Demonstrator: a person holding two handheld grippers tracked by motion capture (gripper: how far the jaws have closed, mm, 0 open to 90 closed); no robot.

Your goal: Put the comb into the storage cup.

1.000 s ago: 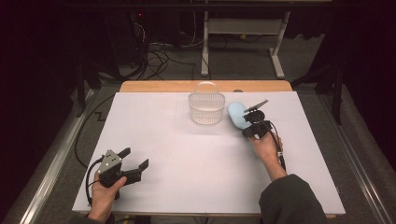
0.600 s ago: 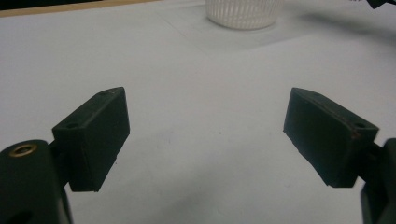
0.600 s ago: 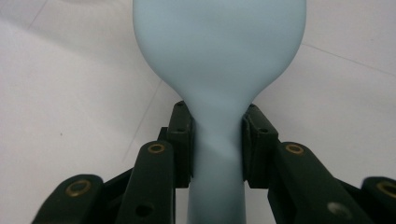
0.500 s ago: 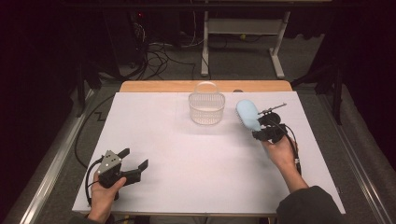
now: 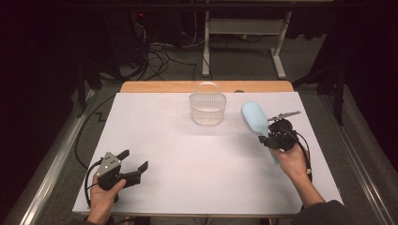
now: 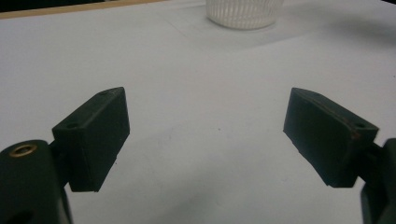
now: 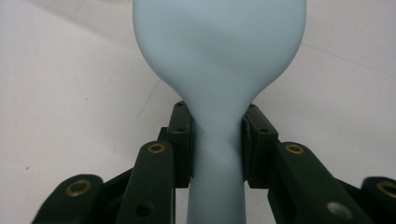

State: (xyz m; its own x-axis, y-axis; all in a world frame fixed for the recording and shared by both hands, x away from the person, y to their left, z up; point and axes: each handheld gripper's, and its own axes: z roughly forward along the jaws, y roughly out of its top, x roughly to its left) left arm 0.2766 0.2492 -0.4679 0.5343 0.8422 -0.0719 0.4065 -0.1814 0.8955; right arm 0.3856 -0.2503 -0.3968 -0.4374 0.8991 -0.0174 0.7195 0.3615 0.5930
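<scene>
My clear ribbed plastic basket (image 5: 207, 108) sits at the white table's (image 5: 197, 187) far middle; the pale blue plastic hairbrush (image 5: 255, 119) is right of it.

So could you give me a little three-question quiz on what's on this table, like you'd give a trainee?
1. True or false: the left gripper is clamped on something.
2. What does the right gripper hold? A) a spoon B) a light blue hairbrush C) a cup
3. Fill in: the clear ribbed basket stands near the table's ___ edge.

Key:
1. False; its jaws stand apart over the bare white table.
2. B; the jaws pinch the hairbrush at its handle.
3. Far.
</scene>
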